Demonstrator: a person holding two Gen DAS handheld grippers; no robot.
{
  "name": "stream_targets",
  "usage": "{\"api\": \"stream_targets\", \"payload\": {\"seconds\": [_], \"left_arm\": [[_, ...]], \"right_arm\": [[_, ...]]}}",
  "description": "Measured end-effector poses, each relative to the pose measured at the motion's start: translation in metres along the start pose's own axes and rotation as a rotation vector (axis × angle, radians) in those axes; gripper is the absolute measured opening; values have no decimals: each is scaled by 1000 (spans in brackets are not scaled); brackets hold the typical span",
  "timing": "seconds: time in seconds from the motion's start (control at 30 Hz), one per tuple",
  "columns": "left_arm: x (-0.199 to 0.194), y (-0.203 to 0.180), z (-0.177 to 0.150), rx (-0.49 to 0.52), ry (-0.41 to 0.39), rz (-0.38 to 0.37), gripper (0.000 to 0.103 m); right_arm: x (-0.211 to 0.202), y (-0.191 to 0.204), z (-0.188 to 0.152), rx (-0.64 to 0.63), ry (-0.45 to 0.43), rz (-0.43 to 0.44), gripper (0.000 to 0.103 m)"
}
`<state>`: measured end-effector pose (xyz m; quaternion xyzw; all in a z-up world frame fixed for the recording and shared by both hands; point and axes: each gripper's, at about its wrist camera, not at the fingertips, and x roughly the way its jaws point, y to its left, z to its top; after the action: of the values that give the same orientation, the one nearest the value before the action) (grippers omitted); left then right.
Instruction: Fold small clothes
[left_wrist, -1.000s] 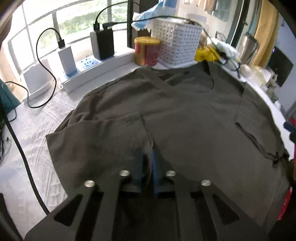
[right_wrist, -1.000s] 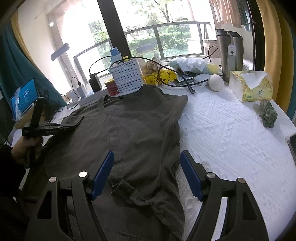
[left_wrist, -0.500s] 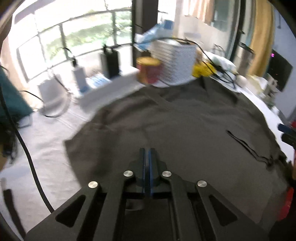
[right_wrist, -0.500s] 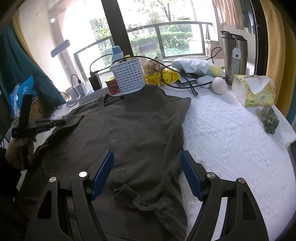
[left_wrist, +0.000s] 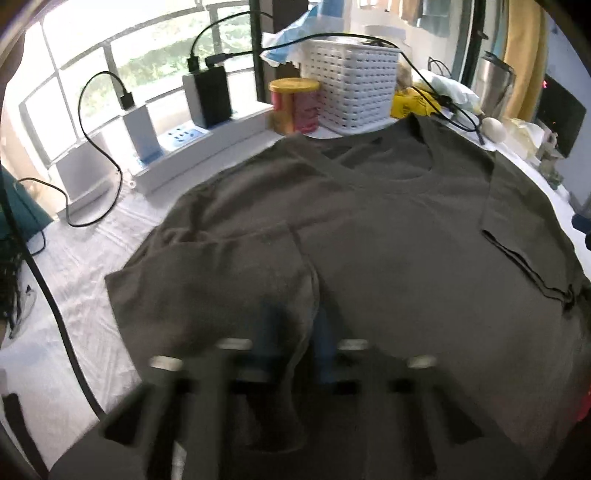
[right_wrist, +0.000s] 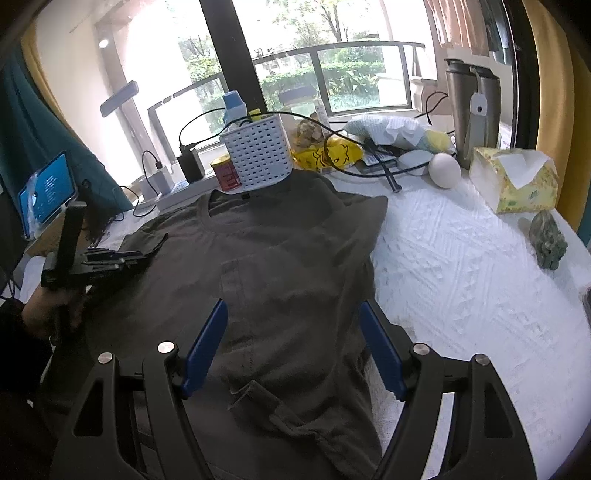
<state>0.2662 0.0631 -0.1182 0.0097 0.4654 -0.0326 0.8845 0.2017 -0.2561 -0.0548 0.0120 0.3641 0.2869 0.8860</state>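
A dark olive T-shirt (left_wrist: 406, 258) lies spread on the white table cover (right_wrist: 461, 277), collar toward the window. My left gripper (left_wrist: 295, 328) is blurred at the shirt's left sleeve (left_wrist: 221, 280), which is folded in over the body. Its jaws are closing with a fold of sleeve cloth between the blue pads. From the right wrist view, a hand holds that left gripper (right_wrist: 144, 258) at the sleeve's tip. My right gripper (right_wrist: 291, 332) hovers open over the shirt's (right_wrist: 288, 258) lower part, with nothing pinched. A bunched hem corner (right_wrist: 266, 402) lies just below it.
A white basket (right_wrist: 258, 155), a red tin (right_wrist: 225, 175), chargers and cables (left_wrist: 207, 96) stand behind the collar. A tissue box (right_wrist: 513, 181), a steel tumbler (right_wrist: 472, 114), a white egg-shaped thing (right_wrist: 445, 170) and a green figurine (right_wrist: 548, 243) sit right. A laptop (right_wrist: 46, 192) is left.
Half a second ago the left gripper was swung away from the sleeve with pads together; now it is back down on the sleeve fold. The right gripper has stayed put.
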Motion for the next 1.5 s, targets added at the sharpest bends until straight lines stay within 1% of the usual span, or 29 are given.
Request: {"api": "stream_targets", "payload": {"seconds": [0.03,0.1,0.17,0.2,0.23,0.27,0.3,0.37,0.43,0.47,0.5,0.53,0.57,0.6,0.63,0.7,0.83,0.87,0.9,0.97,1.07,1.13,1.17,1.2,1.3,1.43,1.5], "left_arm": [[-2,2,1,-10,-6,-10,5],[-10,-2,2,9,-44,-28,4],[-20,-9,1,31,-74,-76,4],[-24,-14,1,52,-81,-113,4],[-25,-20,0,72,-79,-133,4],[-23,-25,-1,88,-67,-135,4],[-18,-28,-2,98,-37,-136,4],[-9,-29,-7,82,23,-115,4],[-17,-30,-14,84,18,-129,5],[-23,-29,-16,80,9,-141,7],[-33,-25,-20,59,-2,-166,15],[-39,-20,-23,35,-7,-184,27],[-45,-13,-27,6,-10,-194,34],[-52,-3,-33,-31,-9,-202,43],[-57,5,-37,-54,-8,-209,46],[-66,21,-47,-107,-5,-202,47],[-72,40,-62,-157,-7,-130,48],[-72,42,-65,-179,-9,-128,48],[-72,44,-66,-185,-14,-141,48],[-70,37,-66,-155,-10,-171,48],[-63,21,-65,-89,5,-179,48],[-57,10,-66,-53,24,-201,48],[-54,6,-67,-44,42,-214,48],[-52,1,-69,-31,64,-243,48],[-57,-10,-75,22,78,-294,48],[-63,-12,-80,36,81,-291,48],[-69,-9,-80,27,57,-280,48]], "right_arm": [[1,-1,-1,2,2,0,74],[1,-1,-1,5,3,2,74],[0,-1,-1,3,-1,1,74],[-1,0,-1,4,-5,2,74],[-1,0,0,5,-9,2,74],[-3,0,0,8,-13,4,74],[-3,0,-1,10,-16,9,74],[-1,1,-2,10,-7,6,74],[-2,4,-3,5,0,6,74],[-3,4,-3,2,0,8,74],[-3,5,-4,-1,1,8,74],[-3,7,-5,-3,5,4,74],[-2,7,-6,-2,11,-3,74],[-1,7,-6,0,18,-12,74],[0,7,-7,1,26,-19,74],[1,8,-8,0,31,-17,74],[4,15,-8,-8,37,-10,74],[5,17,-7,-10,38,-10,74],[5,19,-6,-14,38,-9,74],[4,25,-5,-25,34,-1,74],[4,33,-4,-41,35,3,74],[3,34,-4,-42,38,-1,74],[2,34,-5,-42,40,-5,74],[2,34,-5,-42,42,-8,74],[-1,33,-9,-44,57,-15,74],[-2,29,-19,-43,91,-46,74],[-7,27,-23,-40,93,-58,74]]}}
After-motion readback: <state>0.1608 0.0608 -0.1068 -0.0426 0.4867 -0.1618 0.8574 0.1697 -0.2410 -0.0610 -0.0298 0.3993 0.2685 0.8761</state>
